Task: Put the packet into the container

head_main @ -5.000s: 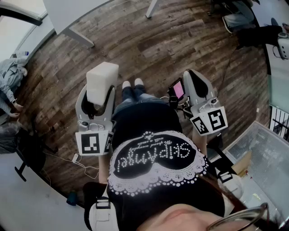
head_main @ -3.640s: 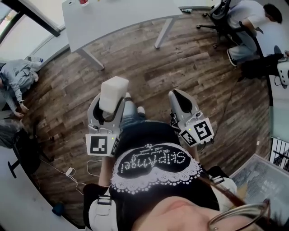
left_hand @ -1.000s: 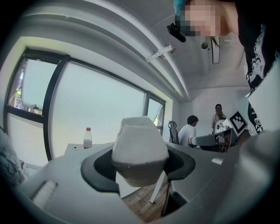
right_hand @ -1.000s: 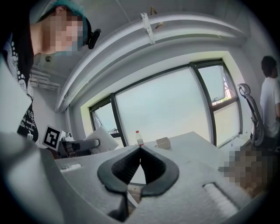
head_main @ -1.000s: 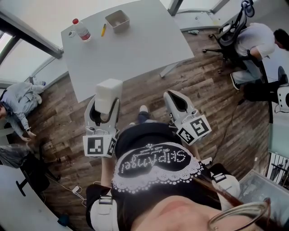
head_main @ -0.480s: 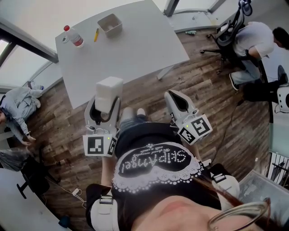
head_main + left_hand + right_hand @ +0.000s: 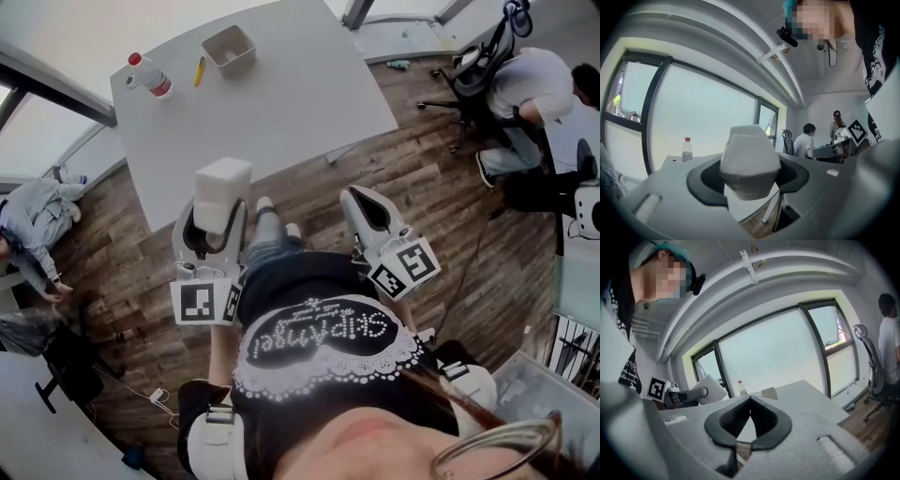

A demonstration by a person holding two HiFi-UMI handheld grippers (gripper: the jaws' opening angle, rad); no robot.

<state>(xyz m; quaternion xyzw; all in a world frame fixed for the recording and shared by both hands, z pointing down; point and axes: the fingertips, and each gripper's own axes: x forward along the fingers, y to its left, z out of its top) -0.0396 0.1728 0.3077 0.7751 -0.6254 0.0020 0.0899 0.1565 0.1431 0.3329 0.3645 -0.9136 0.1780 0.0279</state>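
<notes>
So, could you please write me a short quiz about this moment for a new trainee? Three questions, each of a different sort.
1. True or false: the white packet already lies in the container.
2. What stands on the table near the container? A) a laptop B) a bottle C) a plate
3. Fill the gap: the right gripper is ___ and holds nothing.

Key
1. False: the left gripper holds it.
2. B
3. shut
</notes>
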